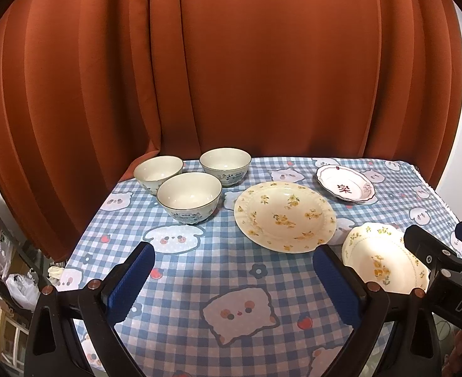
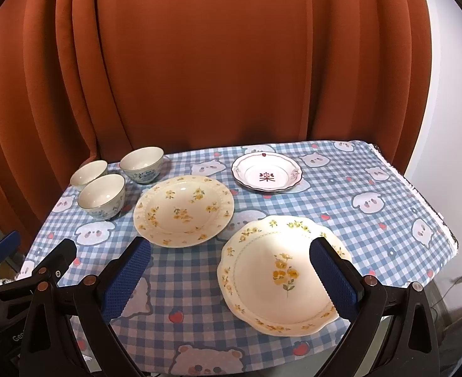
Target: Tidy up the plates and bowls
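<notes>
You are holding both tools over the near edge of the surface draped in a blue-and-white checked cloth with cartoon animals, and both are hanging released, jaws spread wide and gripping nothing.

Your right tool is sitting just above the scalloped cream ceramic plate with yellow flowers; its right finger is overlapping the plate's right rim while the left finger is hovering off the plate's left side. Ahead and to its left is lying the round cream floral plate with a beaded rim, and farther ahead the small white dish with a red character.

Your left tool is hanging over bare cloth, with three cream ceramic bowls with blue patterning clustered ahead and slightly left.

Everything here is looking like glazed ceramic: stiff, fairly heavy, slick and chippable. Plates lying flat are offering only their raised rims, so you are best pinching a rim edge and lifting gently. Bowls are likely taking a grip across one wall at the lip.
</notes>
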